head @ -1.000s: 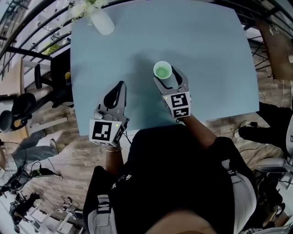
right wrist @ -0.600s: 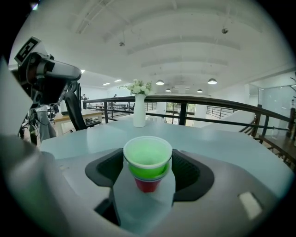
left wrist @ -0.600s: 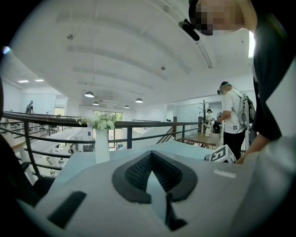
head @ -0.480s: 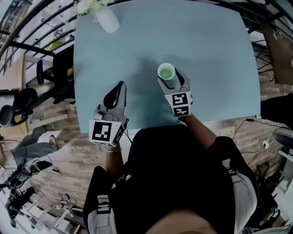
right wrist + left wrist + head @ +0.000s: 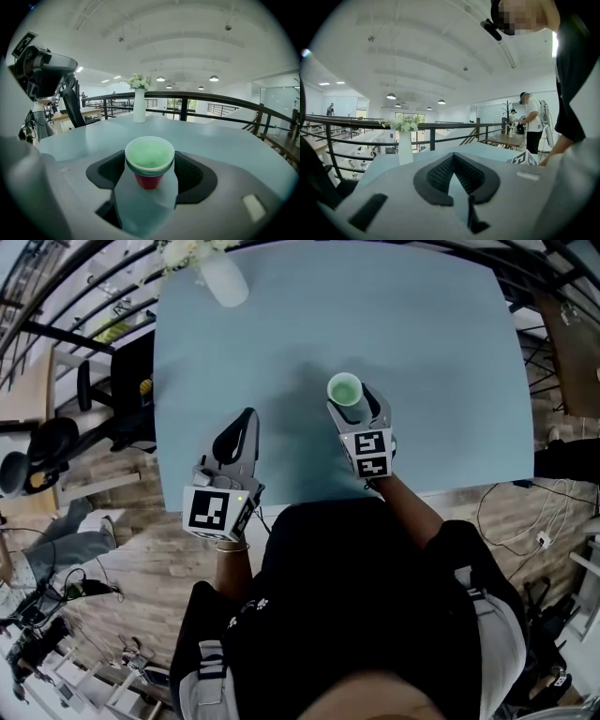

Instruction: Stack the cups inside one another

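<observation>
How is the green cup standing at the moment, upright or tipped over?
Upright: the green cup shows its open mouth facing up, nested in a red cup.

The table (image 5: 441,343) is left open throughout; passage is obstructed only by the far-left vase (image 5: 223,282) and the stacked cups (image 5: 344,390) near the front

Big table (image 5: 422,352) mid-frame; person at its near edge. On R side, nearer front edge than back, cup stack (image 5: 344,390), one cup in another, sits btwn jaws of R gripper (image 5: 359,407), pads against its sides. L gripper (image 5: 242,427) is left of it, well apart, over table's near-left part, jaws together, nothing btwn. Vase (image 5: 220,282) stands at far-left corner. Chair (image 5: 122,390) is beside table's left edge. Railing (image 5: 211,97) runs behind far edge.
</observation>
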